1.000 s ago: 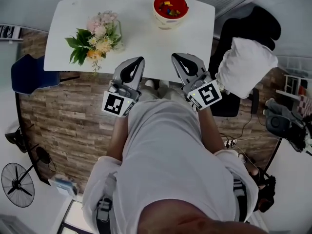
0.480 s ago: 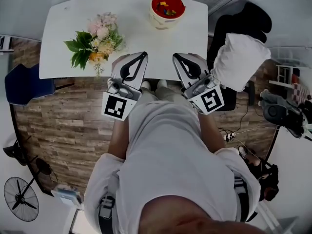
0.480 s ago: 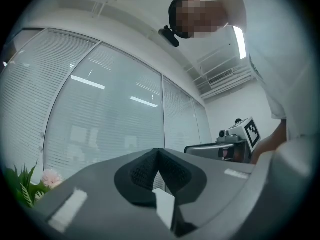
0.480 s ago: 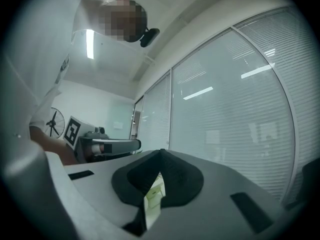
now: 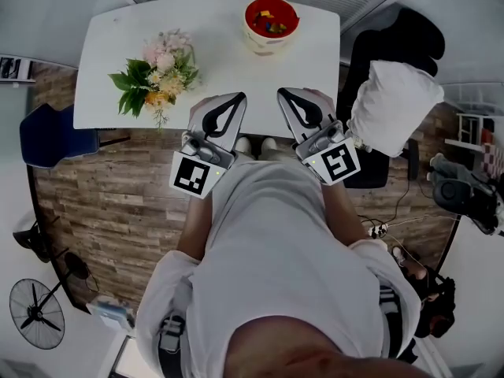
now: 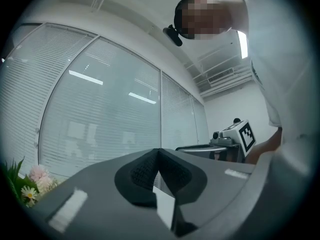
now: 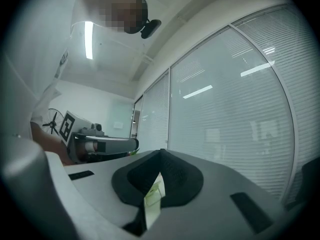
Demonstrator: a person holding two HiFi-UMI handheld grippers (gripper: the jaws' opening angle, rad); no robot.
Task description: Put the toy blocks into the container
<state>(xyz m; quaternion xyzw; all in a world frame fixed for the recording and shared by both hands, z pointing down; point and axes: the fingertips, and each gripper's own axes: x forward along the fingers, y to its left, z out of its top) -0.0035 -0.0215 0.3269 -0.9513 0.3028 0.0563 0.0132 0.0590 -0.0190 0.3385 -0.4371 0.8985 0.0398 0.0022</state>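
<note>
A red bowl (image 5: 271,18) with several coloured toy blocks (image 5: 272,24) in it stands at the far edge of the white table (image 5: 228,61). No loose block shows on the table. My left gripper (image 5: 239,98) and right gripper (image 5: 282,93) hang side by side over the table's near edge, well short of the bowl. Both point roughly level at the window blinds. In the left gripper view the left gripper's (image 6: 159,152) jaws meet with nothing between them. The right gripper's (image 7: 161,152) jaws are likewise shut and hold nothing.
A bunch of flowers (image 5: 157,73) lies on the table's left half. A black chair with a white pillow (image 5: 392,105) stands to the right, a blue chair (image 5: 51,128) to the left. A fan (image 5: 35,313) stands on the wooden floor.
Both grippers have come up a little at the table's near edge. Their jaws stay shut and the bowl has not moved.
</note>
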